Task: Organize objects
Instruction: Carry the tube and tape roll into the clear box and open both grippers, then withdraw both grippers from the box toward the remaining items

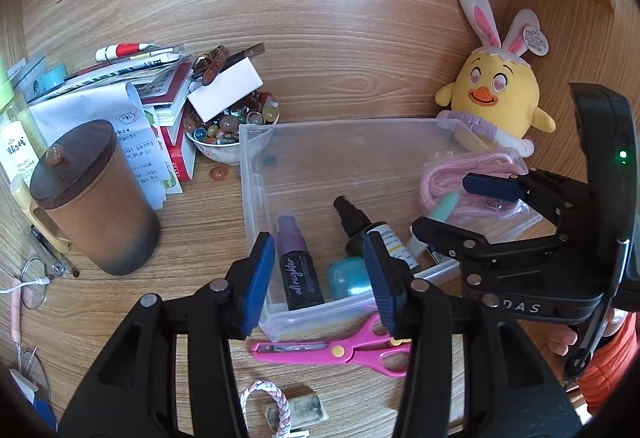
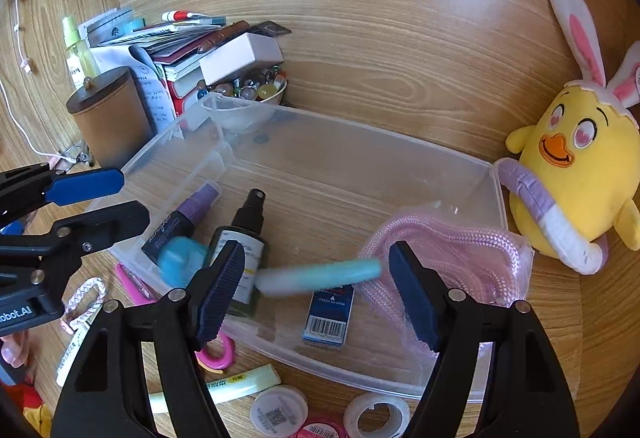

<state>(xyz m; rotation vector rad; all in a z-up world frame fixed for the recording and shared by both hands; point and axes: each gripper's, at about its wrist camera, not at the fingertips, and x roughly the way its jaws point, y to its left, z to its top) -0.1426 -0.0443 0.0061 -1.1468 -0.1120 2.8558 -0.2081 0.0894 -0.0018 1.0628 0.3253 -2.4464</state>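
Observation:
A clear plastic bin (image 2: 400, 154) (image 1: 352, 134) sits on the wooden desk. In it lie a purple spray bottle (image 1: 298, 270), a dark spray bottle (image 2: 240, 238), a teal cap (image 2: 180, 262), a blue packet (image 2: 328, 314) and a pink rope in a bag (image 2: 452, 258). A blurred teal tube (image 2: 320, 274) is in the air between my right gripper's open jaws. My right gripper (image 2: 316, 290) is open above the bin. My left gripper (image 1: 320, 278) is open and empty over the bin's near left corner. Pink scissors (image 1: 332, 350) lie in front of the bin.
A yellow plush chick (image 2: 580, 166) sits right of the bin. A brown lidded jar (image 1: 96, 202), a stack of books and papers (image 1: 132, 94) and a bowl of beads (image 1: 228, 134) stand at the left. Tape rolls (image 2: 376, 414), a yellow tube (image 2: 240, 384) and a braided ring (image 1: 268, 398) lie in front.

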